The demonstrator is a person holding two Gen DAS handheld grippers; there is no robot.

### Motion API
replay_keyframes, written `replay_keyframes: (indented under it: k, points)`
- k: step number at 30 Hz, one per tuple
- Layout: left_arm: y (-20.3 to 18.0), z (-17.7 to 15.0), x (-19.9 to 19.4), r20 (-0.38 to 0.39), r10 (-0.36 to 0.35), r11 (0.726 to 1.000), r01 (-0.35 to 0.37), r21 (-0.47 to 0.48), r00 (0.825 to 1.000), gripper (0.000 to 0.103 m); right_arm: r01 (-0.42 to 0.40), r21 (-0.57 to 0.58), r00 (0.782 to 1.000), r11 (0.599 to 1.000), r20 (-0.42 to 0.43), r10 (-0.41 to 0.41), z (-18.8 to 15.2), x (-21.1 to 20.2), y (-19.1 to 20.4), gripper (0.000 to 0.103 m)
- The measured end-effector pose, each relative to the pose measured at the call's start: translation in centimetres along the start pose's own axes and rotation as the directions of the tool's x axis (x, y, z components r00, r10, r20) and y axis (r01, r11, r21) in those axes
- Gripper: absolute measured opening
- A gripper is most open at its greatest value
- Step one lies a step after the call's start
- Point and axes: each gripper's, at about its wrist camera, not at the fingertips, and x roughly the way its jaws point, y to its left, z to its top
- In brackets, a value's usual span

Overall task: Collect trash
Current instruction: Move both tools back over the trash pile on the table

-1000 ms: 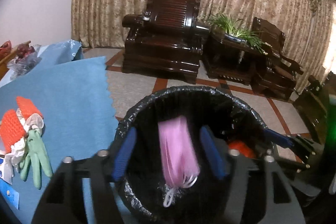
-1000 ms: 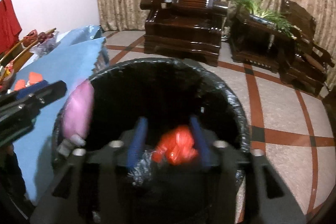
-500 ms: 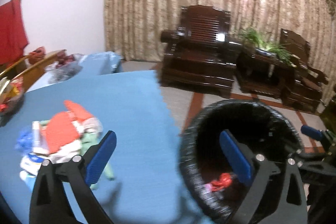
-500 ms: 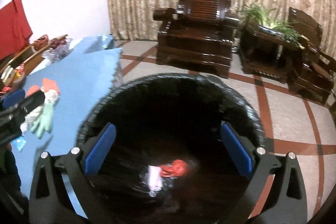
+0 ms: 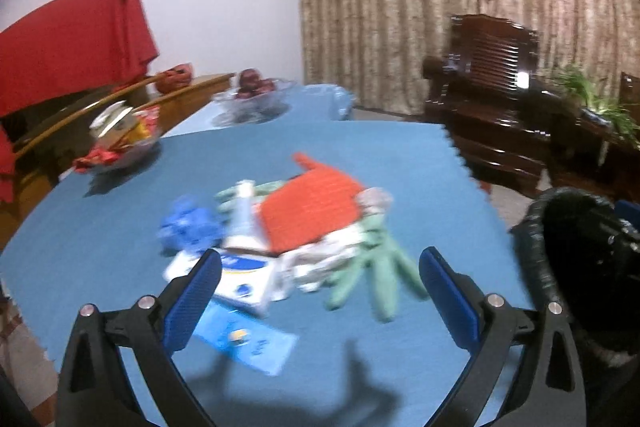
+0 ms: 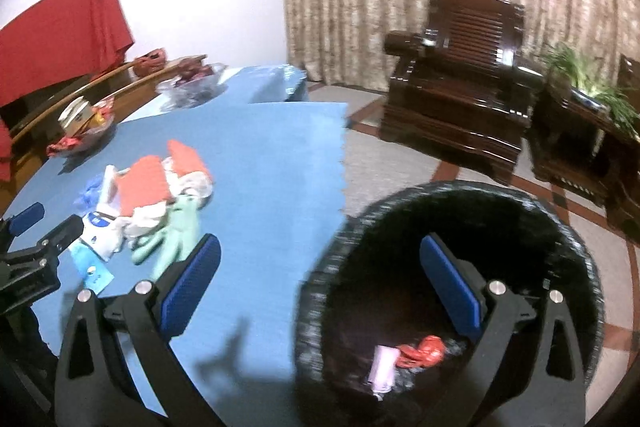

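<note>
**Now both grippers are hanging empty, trash split between bin and table**

Above the blue table cover [image 5: 120,211], the left gripper [image 5: 320,291] is hovering with its blue fingers [image 5: 194,297] spread wide and gripping nothing. Just beyond them a blurred heap of trash [image 5: 296,227] is lying on the cover: an orange mesh piece [image 5: 312,207], a green glove [image 5: 376,279], a crumpled blue item [image 5: 188,227] and a white-and-blue packet [image 5: 244,279].

Beside the table, the black-lined bin [image 6: 568,227] is standing on the floor. The right gripper [image 6: 320,291] is hanging over its near-left rim, fingers [image 6: 450,291] likewise wide apart and empty. At the bin's bottom a red wrapper [image 6: 424,349] and a pale pink item [image 6: 382,367] are lying side by side.
</note>
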Motion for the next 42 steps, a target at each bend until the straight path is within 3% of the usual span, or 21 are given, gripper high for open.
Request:
replay_keyframes:
  k: [6,14,23,30,35,42]
  points:
    - [2.7,-3.0,1.2,-0.069,0.078,0.997,-0.080,-0.022,0.995,0.097,-0.056,-0.036,0.998,0.998,0.000,0.056,-0.1,1.7,3.5,0.097]
    - [4.0,-6.3,4.0,-0.181,0.102,0.990,-0.118,-0.080,0.978,0.096,-0.101,-0.095,0.995,0.990,-0.020,0.100,-0.9,4.2,7.3,0.097]
    - [3.8,-6.6,6.8,-0.257,0.092,0.985,-0.125,-0.118,0.962,0.096,-0.120,-0.115,0.992,0.986,-0.050,0.115,-1.5,5.8,8.4,0.097]
    - [3.8,-7.2,8.8,-0.326,0.097,0.983,-0.143,-0.119,0.940,0.095,-0.119,-0.110,0.991,0.987,-0.069,0.112,-2.0,6.6,8.2,0.097]
    - [4.2,-7.3,8.7,-0.323,0.099,0.982,-0.145,-0.120,0.941,0.095,-0.122,-0.111,0.990,0.986,-0.082,0.113,-2.4,7.0,8.3,0.097]
    - [6.4,-7.9,7.9,-0.356,0.134,0.970,-0.195,-0.142,0.925,0.095,-0.139,-0.131,0.987,0.982,-0.103,0.126,-3.0,7.3,9.2,0.097]
